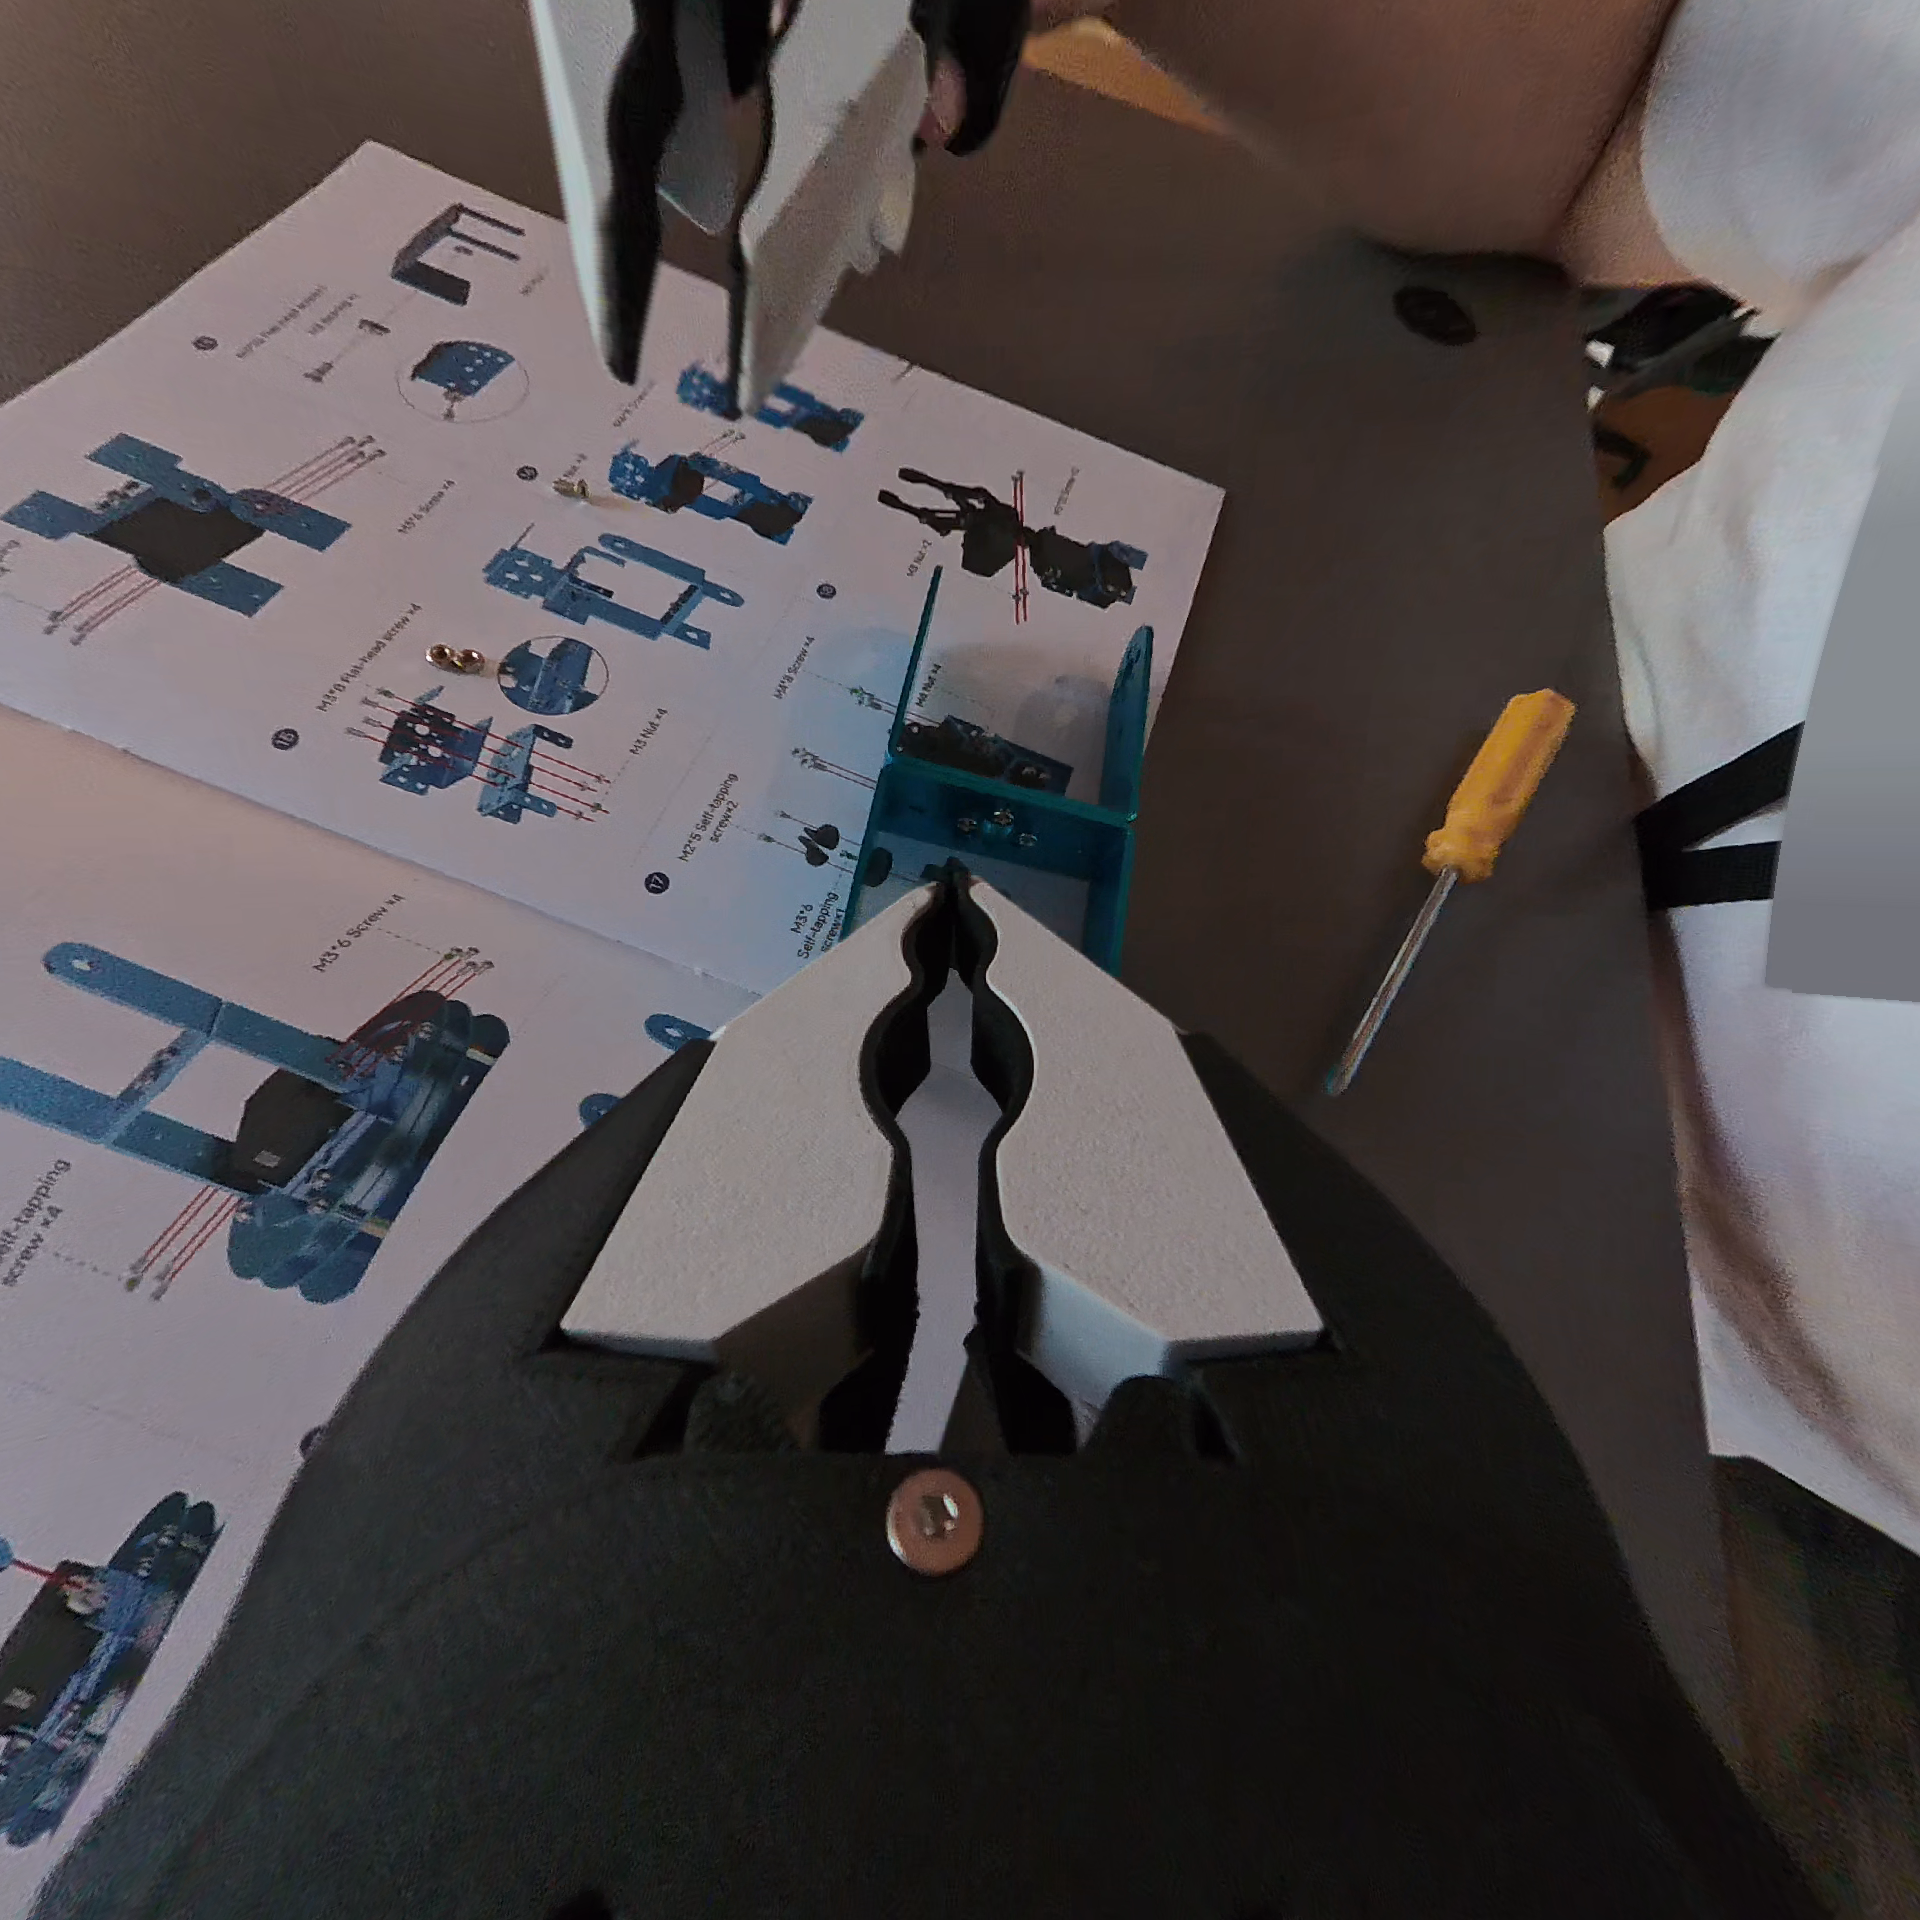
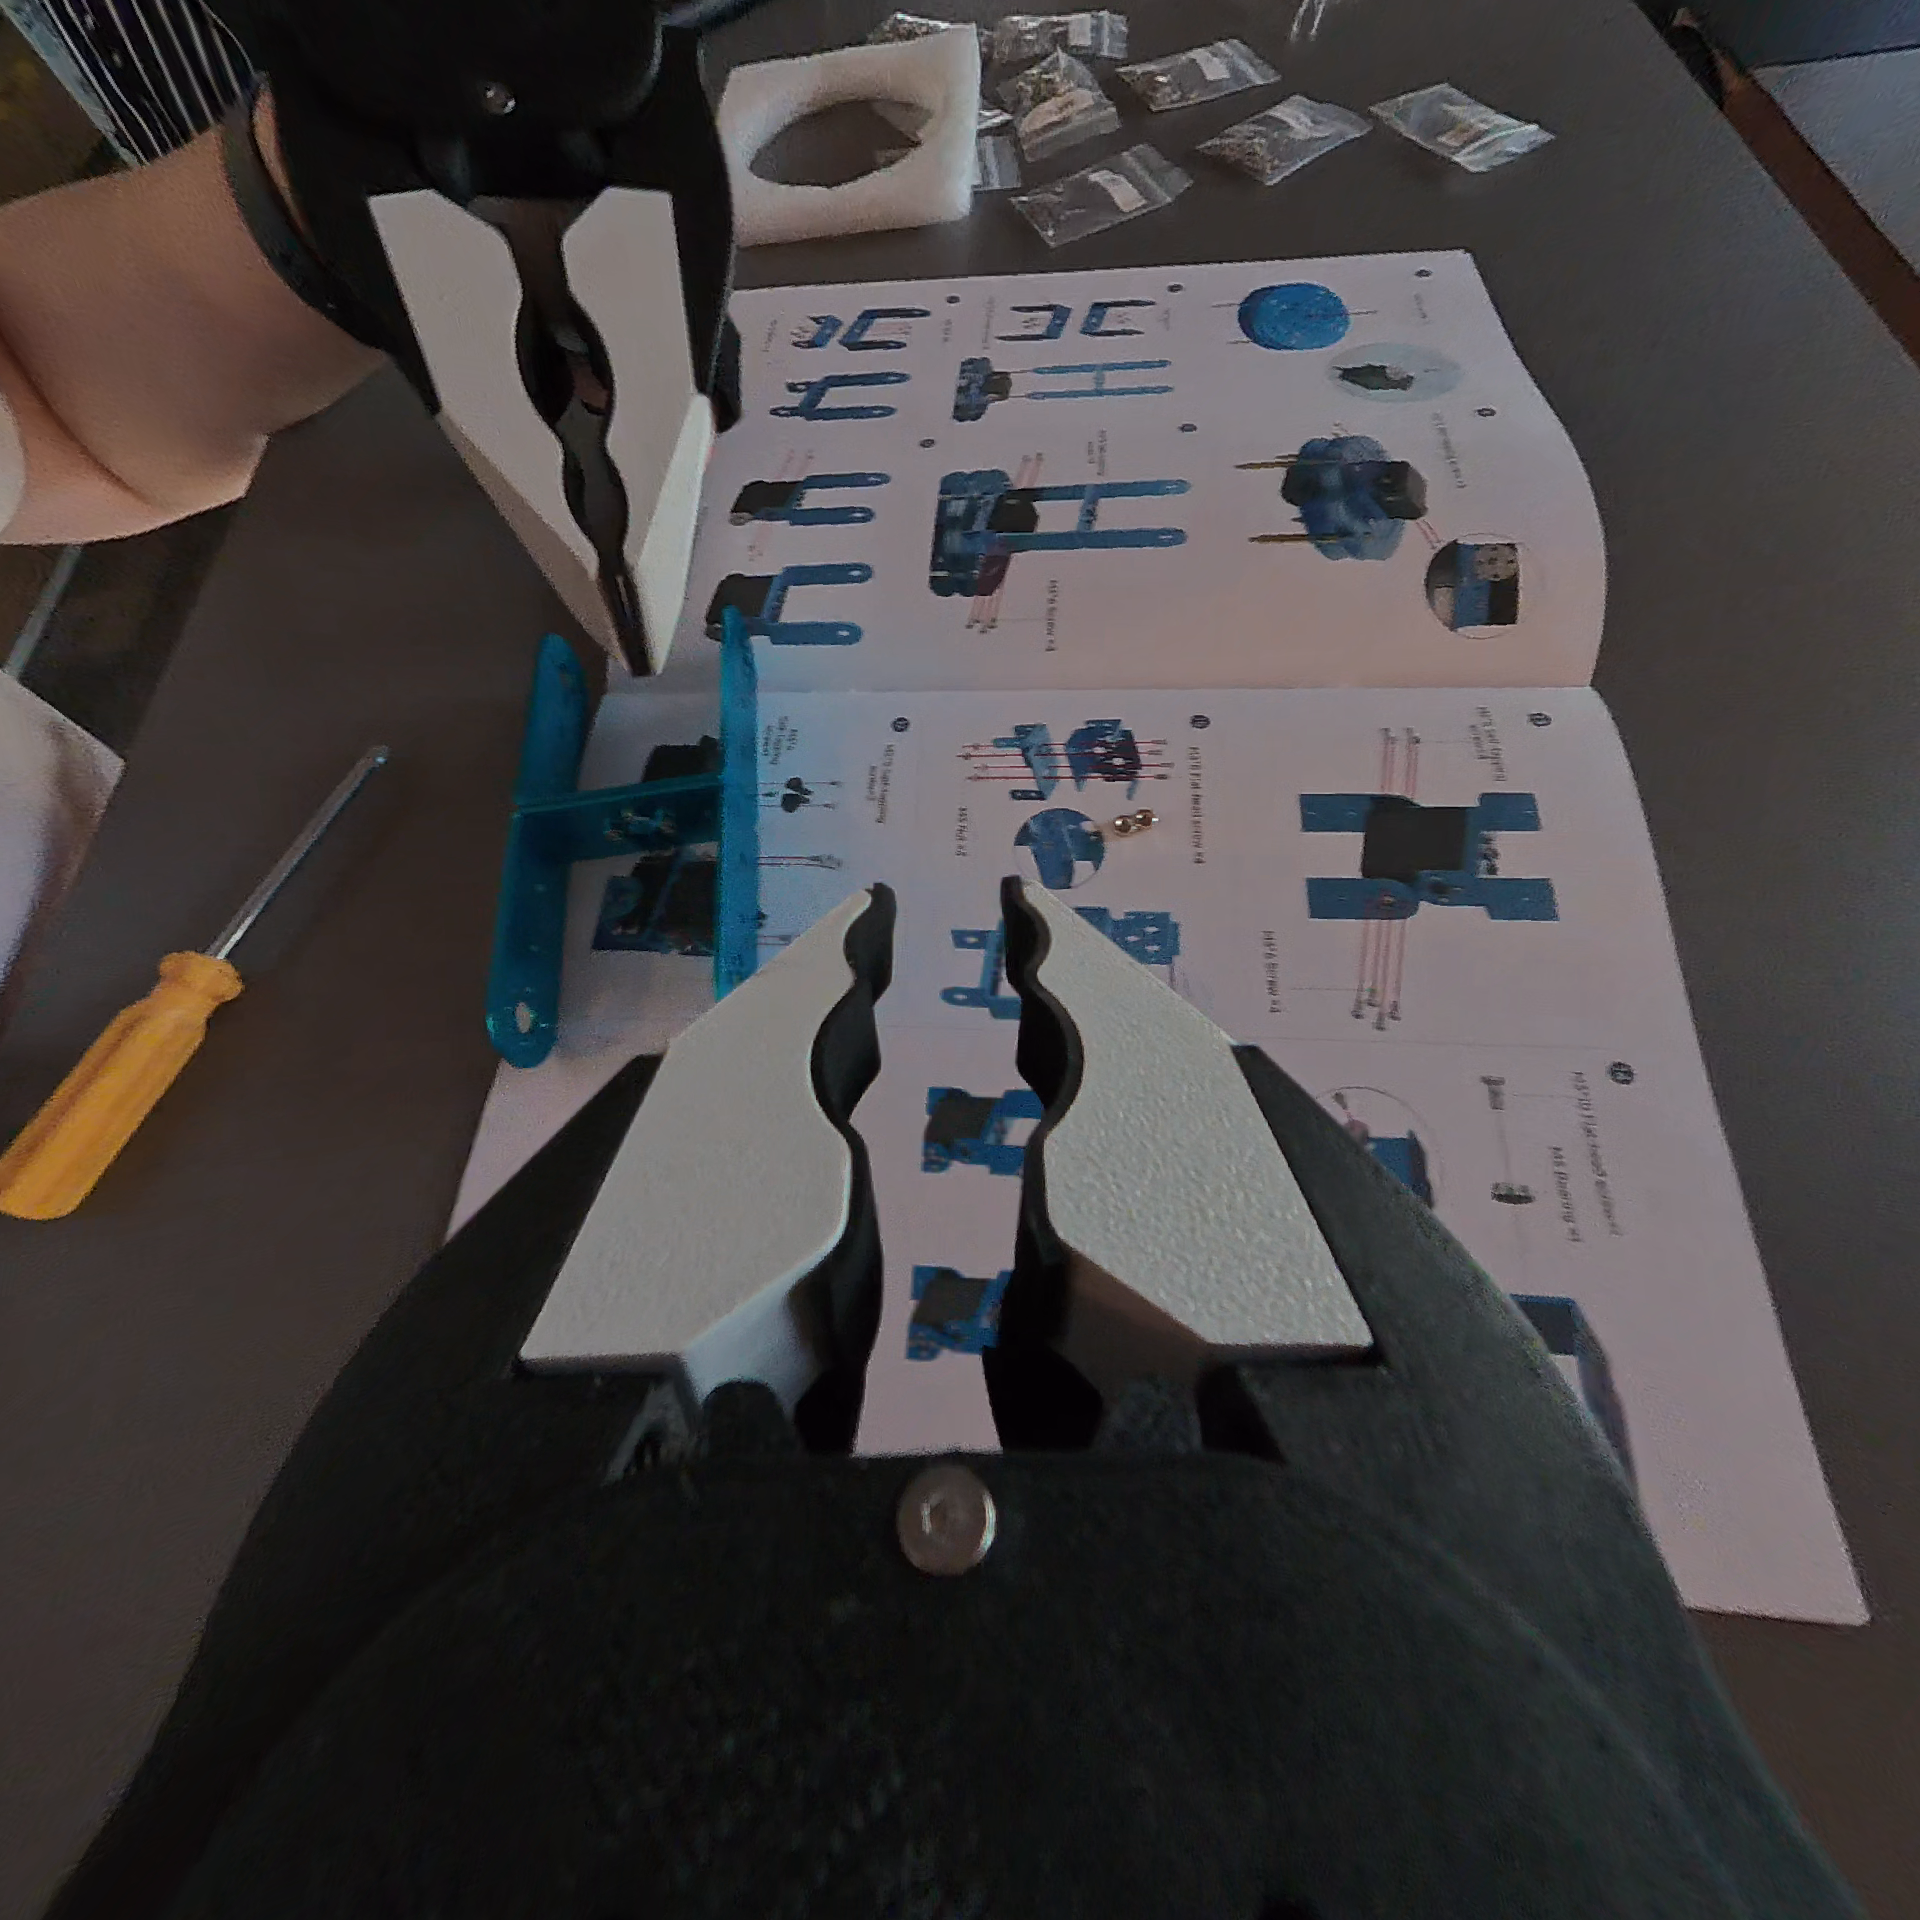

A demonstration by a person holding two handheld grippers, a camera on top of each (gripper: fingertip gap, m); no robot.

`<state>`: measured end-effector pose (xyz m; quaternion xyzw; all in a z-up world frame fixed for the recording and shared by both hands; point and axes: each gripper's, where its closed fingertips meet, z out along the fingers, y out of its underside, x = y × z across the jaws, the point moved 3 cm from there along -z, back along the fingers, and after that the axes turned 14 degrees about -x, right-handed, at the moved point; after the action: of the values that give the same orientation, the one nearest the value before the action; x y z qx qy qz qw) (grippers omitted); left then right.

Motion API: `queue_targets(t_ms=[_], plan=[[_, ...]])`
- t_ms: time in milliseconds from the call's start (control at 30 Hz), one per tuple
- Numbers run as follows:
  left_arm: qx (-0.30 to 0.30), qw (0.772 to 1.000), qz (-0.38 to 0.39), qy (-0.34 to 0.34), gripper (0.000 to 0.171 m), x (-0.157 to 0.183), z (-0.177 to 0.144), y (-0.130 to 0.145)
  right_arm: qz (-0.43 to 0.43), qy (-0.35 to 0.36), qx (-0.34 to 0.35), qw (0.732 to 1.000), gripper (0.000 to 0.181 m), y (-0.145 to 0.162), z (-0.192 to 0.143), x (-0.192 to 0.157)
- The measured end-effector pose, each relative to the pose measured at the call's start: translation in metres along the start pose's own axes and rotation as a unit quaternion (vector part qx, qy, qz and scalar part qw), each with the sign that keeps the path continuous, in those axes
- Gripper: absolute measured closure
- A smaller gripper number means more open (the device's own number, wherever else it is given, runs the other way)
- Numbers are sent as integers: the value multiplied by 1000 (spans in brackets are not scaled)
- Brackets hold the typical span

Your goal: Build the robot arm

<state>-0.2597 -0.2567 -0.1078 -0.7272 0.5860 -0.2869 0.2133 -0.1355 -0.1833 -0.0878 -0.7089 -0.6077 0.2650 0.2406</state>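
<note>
L gripper tips pressed together, seemingly touching blue bracket; R gripper spread, hovering over manual

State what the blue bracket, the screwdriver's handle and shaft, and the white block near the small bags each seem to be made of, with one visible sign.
Blue bracket: probably thin anodised metal; flat plates with a shiny blue sheen.
Screwdriver: handle looks like yellow plastic, smooth and moulded; shaft looks like bright steel, thin and reflective.
White block: likely packing foam; matte, soft-edged, with a cut-out hole.
</note>
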Motion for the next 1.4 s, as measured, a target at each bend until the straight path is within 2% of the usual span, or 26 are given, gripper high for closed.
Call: queue_targets(t_ms=[233, 333, 633, 1067, 1400], plan=[[-27, 999, 36, -2, 171, 8, 18, -3, -35, 35, -23, 999, 161, -14, 12, 39], [-29, 999, 36, 0, 171, 9, 22, -5, -29, 11, -6, 1000, 162, -23, 16, 31], [-34, 999, 34, 19, 171, 11, 30, -8, -75, 14, -51, 996, 162, -13, 23, 2], [-33, 999, 27, 16, 171, 8, 34, -8, -66, 43, -107, 991, 162, 4, 36, 29], [-22, 999, 21, 21, 171, 7, 31, -11, -99, 46, -124, 986, 169, -6, 41, 41]])
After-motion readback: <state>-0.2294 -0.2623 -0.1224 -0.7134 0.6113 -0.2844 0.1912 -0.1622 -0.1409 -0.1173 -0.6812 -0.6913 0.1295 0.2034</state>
